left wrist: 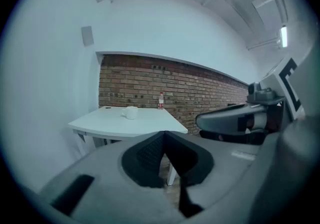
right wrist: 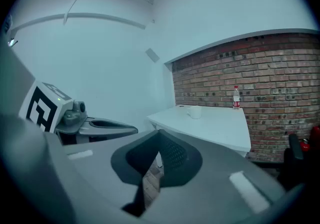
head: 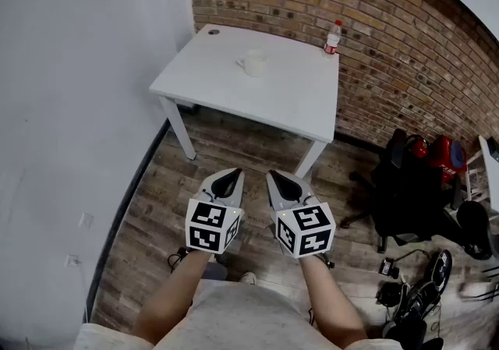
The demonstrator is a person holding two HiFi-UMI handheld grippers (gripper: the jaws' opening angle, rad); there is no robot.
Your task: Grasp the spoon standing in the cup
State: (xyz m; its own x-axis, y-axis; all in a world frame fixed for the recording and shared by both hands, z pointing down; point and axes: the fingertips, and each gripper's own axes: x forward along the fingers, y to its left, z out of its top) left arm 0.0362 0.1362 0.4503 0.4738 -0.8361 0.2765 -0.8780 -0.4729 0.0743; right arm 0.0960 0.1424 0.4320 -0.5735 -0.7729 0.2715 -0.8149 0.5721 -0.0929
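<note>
A white cup (head: 253,64) stands near the middle of a white table (head: 288,99) across the room. It also shows small in the left gripper view (left wrist: 131,112) and the right gripper view (right wrist: 195,112). The cup is too small to make out a spoon in it. My left gripper (head: 230,175) and right gripper (head: 276,177) are held side by side over the wooden floor, well short of the table. Each gripper's jaws meet at the tip with nothing between them, the left (left wrist: 164,134) and the right (right wrist: 160,134).
A plastic bottle (head: 333,37) with a red label stands at the table's far edge by the brick wall (head: 405,44). A black office chair (head: 405,189), a red object (head: 448,153) and cables on the floor lie to the right. A white wall (head: 78,107) runs along the left.
</note>
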